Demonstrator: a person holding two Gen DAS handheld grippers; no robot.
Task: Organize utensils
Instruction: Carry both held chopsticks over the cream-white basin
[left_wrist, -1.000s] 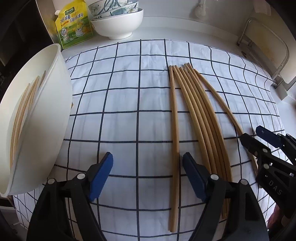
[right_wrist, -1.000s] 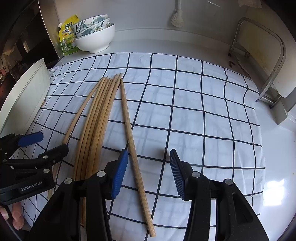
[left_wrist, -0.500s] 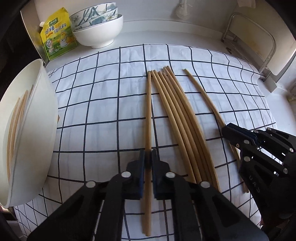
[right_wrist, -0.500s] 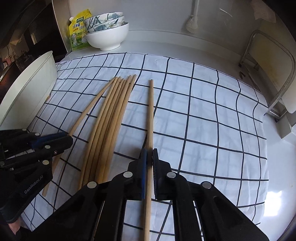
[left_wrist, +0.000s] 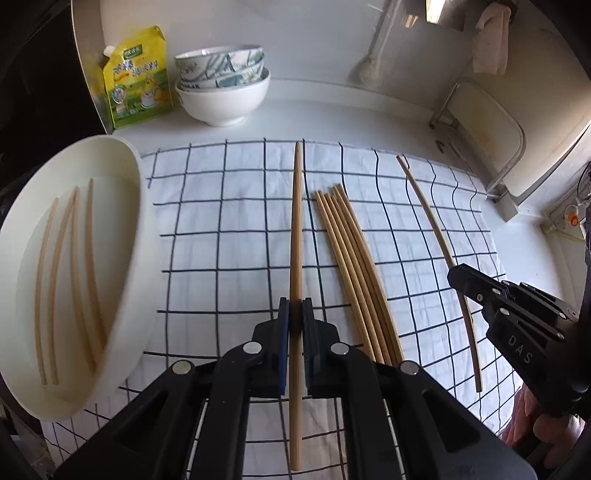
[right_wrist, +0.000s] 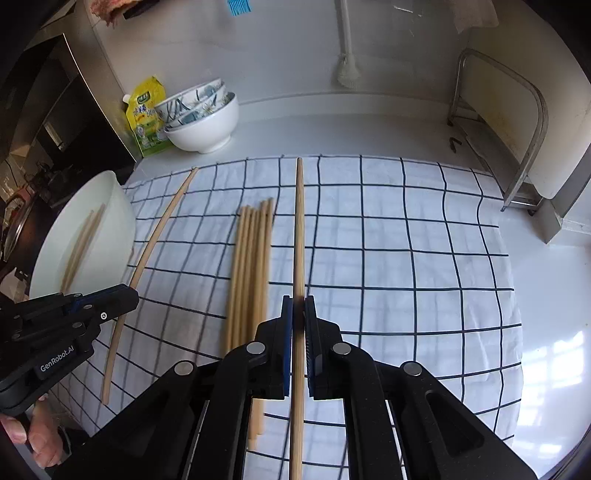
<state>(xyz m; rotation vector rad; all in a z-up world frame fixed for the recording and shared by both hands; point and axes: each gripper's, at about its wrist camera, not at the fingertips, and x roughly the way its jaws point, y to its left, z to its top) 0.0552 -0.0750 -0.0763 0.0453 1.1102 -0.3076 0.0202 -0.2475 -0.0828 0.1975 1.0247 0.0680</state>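
Left tongs (left_wrist: 295, 325) clamped on chopstick (left_wrist: 295, 229) — right tongs (right_wrist: 298, 321) clamped on second chopstick (right_wrist: 299, 236).

The chopsticks (left_wrist: 354, 266) look like smooth, matt pale wood, and the cloth (right_wrist: 406, 258) under them is creased white fabric with a dark grid. The tub (left_wrist: 144, 236) is matt white plastic; the bowls (right_wrist: 207, 133) are glossy glazed ceramic. The rack (right_wrist: 532, 147) is dull metal, the pouch (left_wrist: 136, 81) shiny printed film.

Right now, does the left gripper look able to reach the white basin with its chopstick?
Probably yes. The left gripper, shut on a chopstick, has the white basin close on its left, and only bare checked cloth lies between them.
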